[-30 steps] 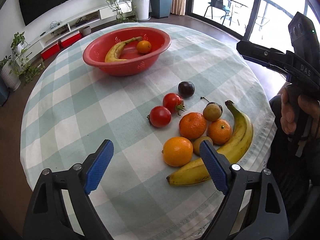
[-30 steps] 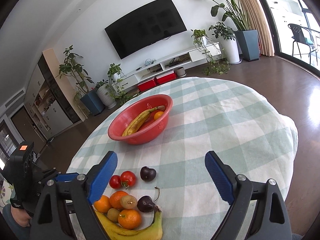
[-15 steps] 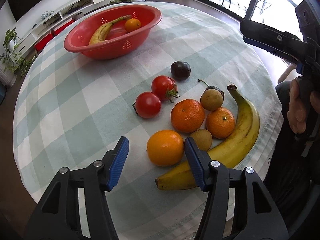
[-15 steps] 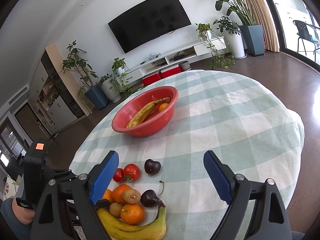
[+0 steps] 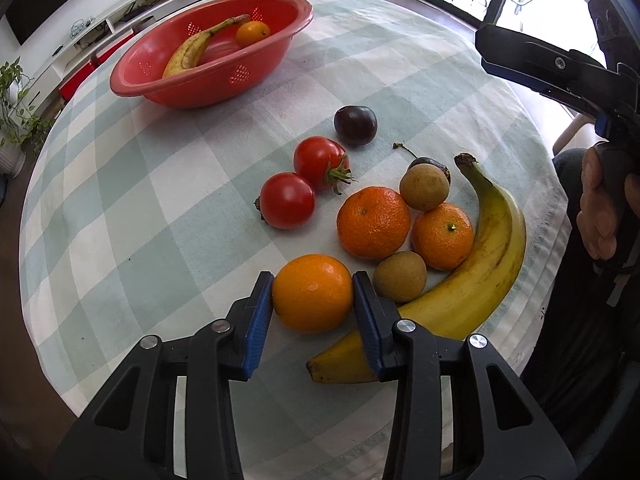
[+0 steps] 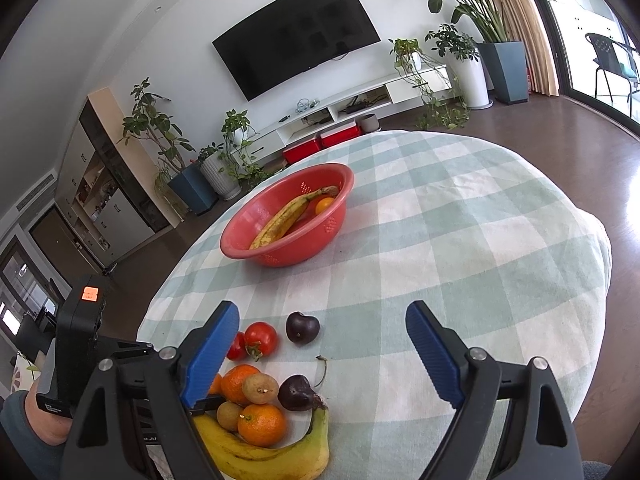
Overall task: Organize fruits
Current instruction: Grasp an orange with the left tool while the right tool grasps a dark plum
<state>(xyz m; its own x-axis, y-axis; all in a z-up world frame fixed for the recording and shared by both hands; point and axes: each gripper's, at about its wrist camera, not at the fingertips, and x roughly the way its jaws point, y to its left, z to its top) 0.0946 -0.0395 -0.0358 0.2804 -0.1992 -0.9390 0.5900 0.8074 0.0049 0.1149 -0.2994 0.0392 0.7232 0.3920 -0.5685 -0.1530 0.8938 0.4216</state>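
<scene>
In the left wrist view, my left gripper (image 5: 313,279) points steeply down at the near edge of the fruit pile. Its jaws are closing and both blue pads touch the sides of a smooth orange (image 5: 313,300) that rests on the cloth. Beside it lie a banana (image 5: 492,248), two mandarins (image 5: 374,222), two small brown fruits (image 5: 400,276), two tomatoes (image 5: 287,200) and a dark plum (image 5: 355,125). The red bowl (image 5: 208,92) at the far side holds a banana (image 5: 188,54) and a small orange (image 5: 253,33). My right gripper (image 6: 323,312) hovers open above the cloth, holding nothing.
A round table under a green-and-white checked cloth (image 6: 480,240) carries everything. A hand (image 5: 598,208) holds the right gripper's handle at the table's right edge. Bare cloth lies between the pile and the bowl (image 6: 304,252). Plants and a TV stand behind.
My left gripper came down and forward over the pile, and its jaws narrowed from wide open until the pads met the orange. The right gripper stayed where it was.
</scene>
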